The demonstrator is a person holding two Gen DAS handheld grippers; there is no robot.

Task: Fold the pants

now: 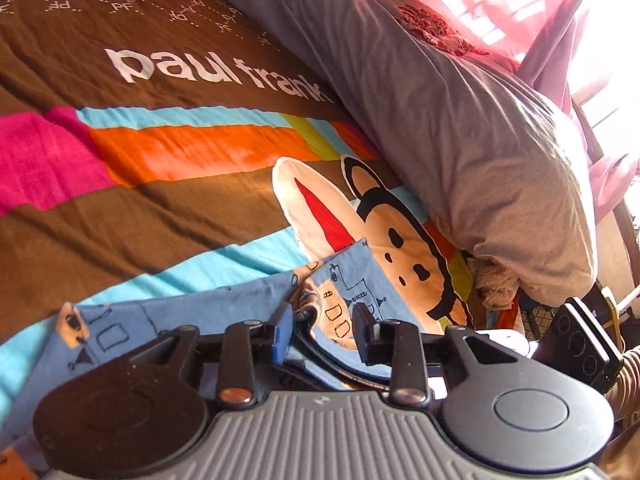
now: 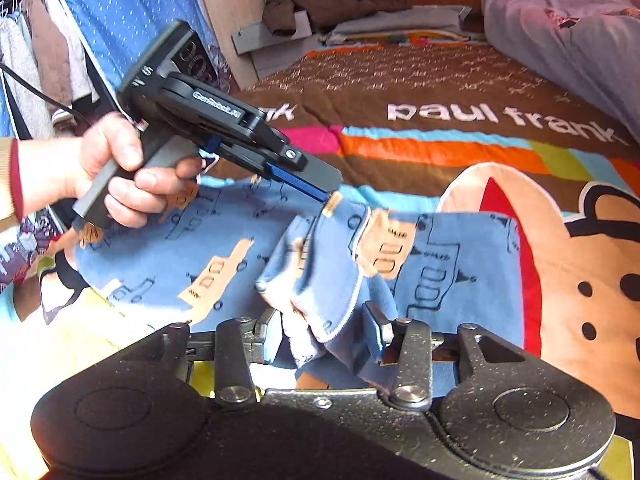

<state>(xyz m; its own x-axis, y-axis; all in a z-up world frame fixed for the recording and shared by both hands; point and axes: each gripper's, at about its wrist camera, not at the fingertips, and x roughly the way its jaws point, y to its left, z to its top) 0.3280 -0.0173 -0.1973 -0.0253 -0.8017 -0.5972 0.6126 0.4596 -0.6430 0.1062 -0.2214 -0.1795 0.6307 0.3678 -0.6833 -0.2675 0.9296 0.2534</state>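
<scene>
Small blue pants (image 2: 452,264) with tan bus prints lie on the bed; they also show in the left wrist view (image 1: 200,312). My left gripper (image 1: 322,334) has a bunched edge of the pants between its fingers; in the right wrist view its tip (image 2: 326,194) pinches the fabric's far edge. My right gripper (image 2: 326,338) is closed on a raised fold of the pants with a white-piped hem. Part of the pants is lifted and folded toward the middle.
The brown striped "paul frank" bedspread (image 1: 160,208) with a monkey face (image 1: 404,256) covers the bed. A grey duvet (image 1: 460,128) is piled on the right. A wardrobe with hanging clothes (image 2: 44,52) stands to the left.
</scene>
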